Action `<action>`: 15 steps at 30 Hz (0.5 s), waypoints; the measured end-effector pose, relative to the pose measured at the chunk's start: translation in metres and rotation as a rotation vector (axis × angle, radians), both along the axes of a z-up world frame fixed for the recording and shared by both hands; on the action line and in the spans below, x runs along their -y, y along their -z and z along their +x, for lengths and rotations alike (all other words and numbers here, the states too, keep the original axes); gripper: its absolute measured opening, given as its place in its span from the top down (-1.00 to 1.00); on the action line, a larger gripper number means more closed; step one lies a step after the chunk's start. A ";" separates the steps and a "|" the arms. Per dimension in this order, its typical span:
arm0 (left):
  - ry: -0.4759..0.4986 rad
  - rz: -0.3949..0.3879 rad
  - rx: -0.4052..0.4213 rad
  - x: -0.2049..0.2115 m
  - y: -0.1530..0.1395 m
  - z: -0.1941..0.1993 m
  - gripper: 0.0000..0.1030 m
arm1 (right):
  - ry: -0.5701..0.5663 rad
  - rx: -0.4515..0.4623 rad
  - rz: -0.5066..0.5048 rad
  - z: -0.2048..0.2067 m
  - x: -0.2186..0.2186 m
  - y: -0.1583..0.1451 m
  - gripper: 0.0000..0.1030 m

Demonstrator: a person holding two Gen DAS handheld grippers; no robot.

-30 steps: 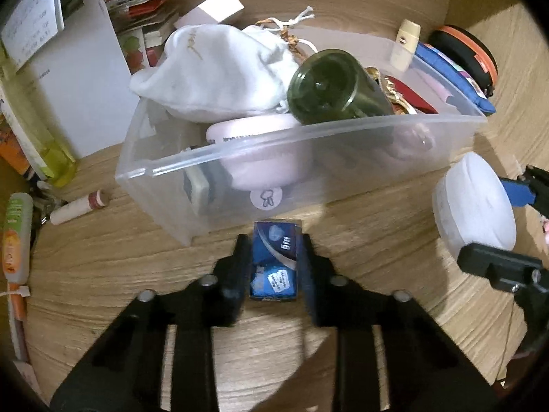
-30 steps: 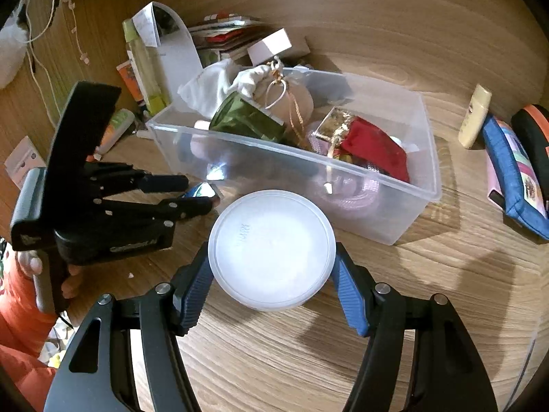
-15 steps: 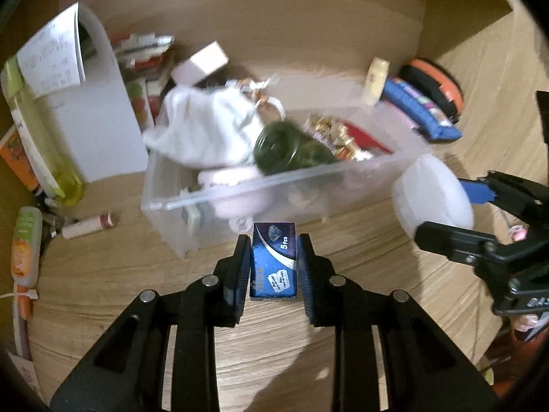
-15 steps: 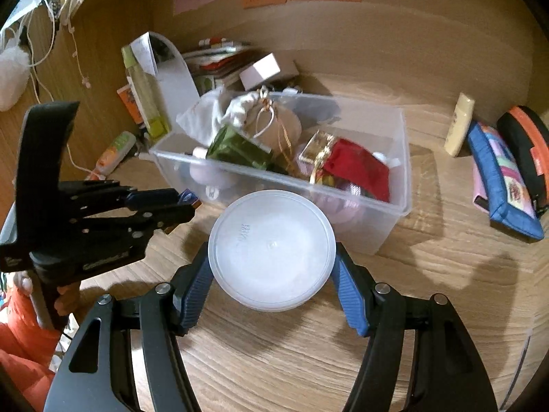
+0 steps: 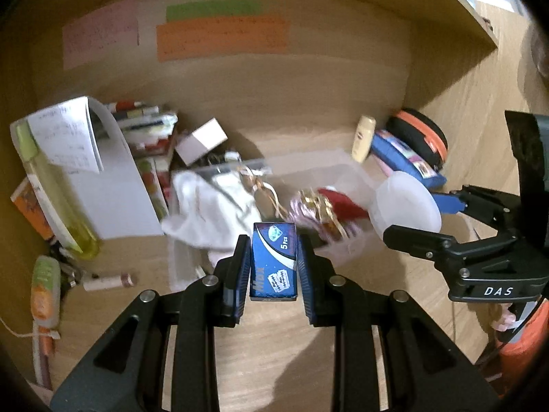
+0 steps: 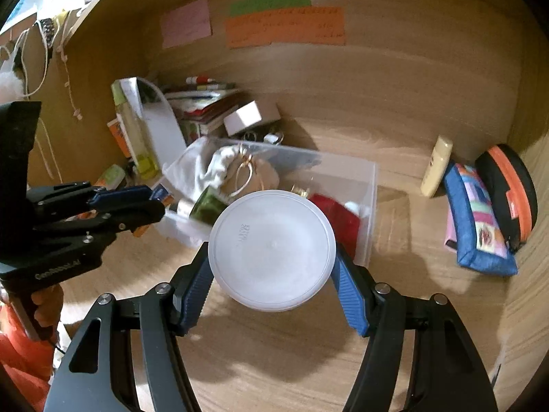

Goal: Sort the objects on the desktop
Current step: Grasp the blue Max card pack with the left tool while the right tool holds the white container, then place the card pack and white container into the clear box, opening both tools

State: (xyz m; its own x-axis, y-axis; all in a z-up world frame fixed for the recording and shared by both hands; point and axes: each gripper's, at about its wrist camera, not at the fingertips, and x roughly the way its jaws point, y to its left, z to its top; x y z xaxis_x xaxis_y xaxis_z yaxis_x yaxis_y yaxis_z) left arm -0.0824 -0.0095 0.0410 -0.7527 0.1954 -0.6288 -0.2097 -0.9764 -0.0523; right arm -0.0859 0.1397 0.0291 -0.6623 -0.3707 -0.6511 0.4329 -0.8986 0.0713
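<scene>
While the left gripper (image 5: pixel 273 263) pinches a small blue box (image 5: pixel 274 261), the right gripper (image 6: pixel 271 267) clasps a round white tub (image 6: pixel 271 250); a cluttered clear bin (image 6: pixel 370 185) sits just beyond both, on the wooden desk (image 6: pixel 394 336)

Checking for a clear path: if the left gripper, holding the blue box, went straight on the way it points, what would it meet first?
Probably the clear plastic bin, most likely the white cloth pouch heaped inside; depth is unclear.
</scene>
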 end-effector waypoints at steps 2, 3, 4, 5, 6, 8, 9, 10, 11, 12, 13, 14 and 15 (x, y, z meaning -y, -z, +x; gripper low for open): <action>-0.009 0.003 -0.008 0.004 -0.004 -0.005 0.48 | 0.008 -0.007 0.004 -0.008 0.001 -0.003 -0.22; -0.014 0.005 -0.011 0.006 -0.006 -0.009 0.48 | 0.011 -0.011 0.005 -0.011 0.001 -0.004 -0.22; -0.018 0.005 -0.013 0.008 -0.006 -0.011 0.48 | 0.013 -0.011 0.008 -0.015 0.002 -0.004 -0.22; -0.021 0.004 -0.013 0.009 -0.006 -0.014 0.48 | 0.014 -0.010 0.009 -0.018 0.003 -0.004 -0.22; -0.025 0.002 -0.012 0.010 -0.006 -0.018 0.48 | 0.015 -0.008 0.009 -0.023 0.004 -0.004 -0.22; -0.029 0.001 -0.002 0.011 -0.004 -0.026 0.48 | 0.019 -0.003 0.018 -0.031 0.006 -0.002 -0.22; -0.032 0.004 0.003 0.012 -0.002 -0.030 0.48 | 0.023 0.002 0.021 -0.036 0.008 -0.001 -0.22; -0.035 0.005 0.006 0.013 -0.002 -0.031 0.48 | 0.024 0.006 0.022 -0.038 0.009 -0.001 -0.21; -0.037 0.007 0.011 0.014 0.000 -0.035 0.48 | 0.026 0.011 0.023 -0.042 0.010 0.000 -0.22; -0.040 0.011 0.017 0.015 0.002 -0.038 0.48 | 0.026 0.014 0.026 -0.046 0.012 0.001 -0.22; -0.041 0.013 0.021 0.016 0.004 -0.040 0.48 | 0.026 0.013 0.029 -0.049 0.013 0.002 -0.21; -0.043 0.017 0.028 0.017 0.006 -0.043 0.48 | 0.027 0.013 0.033 -0.051 0.015 0.002 -0.22; -0.047 0.019 0.036 0.018 0.009 -0.046 0.48 | 0.026 0.015 0.041 -0.055 0.017 0.003 -0.21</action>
State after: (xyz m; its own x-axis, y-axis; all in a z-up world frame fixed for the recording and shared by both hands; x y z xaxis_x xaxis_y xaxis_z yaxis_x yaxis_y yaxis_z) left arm -0.1287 -0.0274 0.0320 -0.7382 0.1727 -0.6522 -0.1613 -0.9838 -0.0779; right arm -0.1408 0.1230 0.0256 -0.6618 -0.3261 -0.6750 0.4083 -0.9120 0.0403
